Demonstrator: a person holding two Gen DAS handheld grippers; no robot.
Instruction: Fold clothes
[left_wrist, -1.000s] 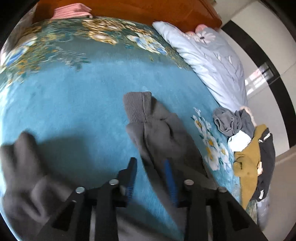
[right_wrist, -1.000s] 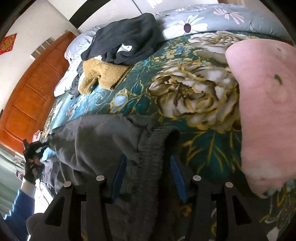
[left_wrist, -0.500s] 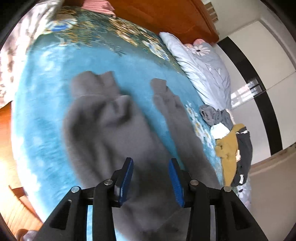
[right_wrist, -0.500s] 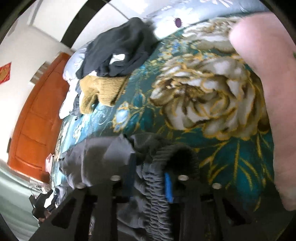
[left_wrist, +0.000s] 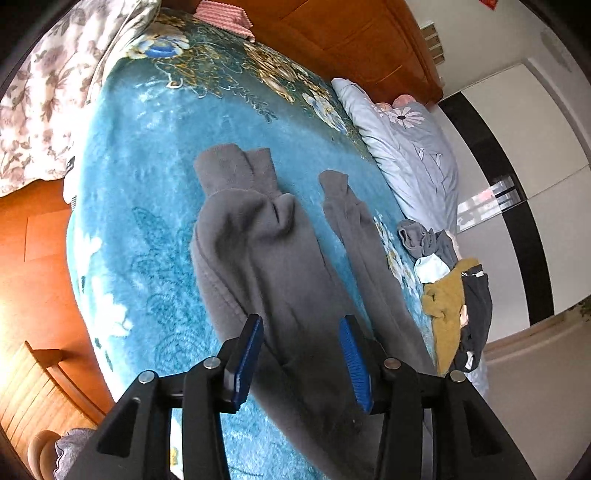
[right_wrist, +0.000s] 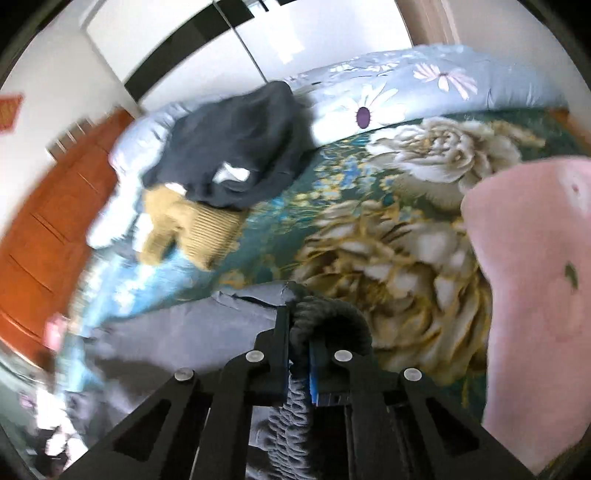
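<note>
Writing unreadable; right gripper (right_wrist: 298, 354) pinches grey trousers (left_wrist: 273, 258).

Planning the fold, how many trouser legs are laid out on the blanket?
2: wide leg at centre, narrow leg to its right; nothing suggests more.

The grey sweatpants (left_wrist: 266, 266) lay spread along the teal floral blanket (left_wrist: 147, 229), both legs stretched apart with ribbed cuffs at the far end, while their elastic waistband (right_wrist: 332, 317) bunched up, pinched at the near end.
</note>
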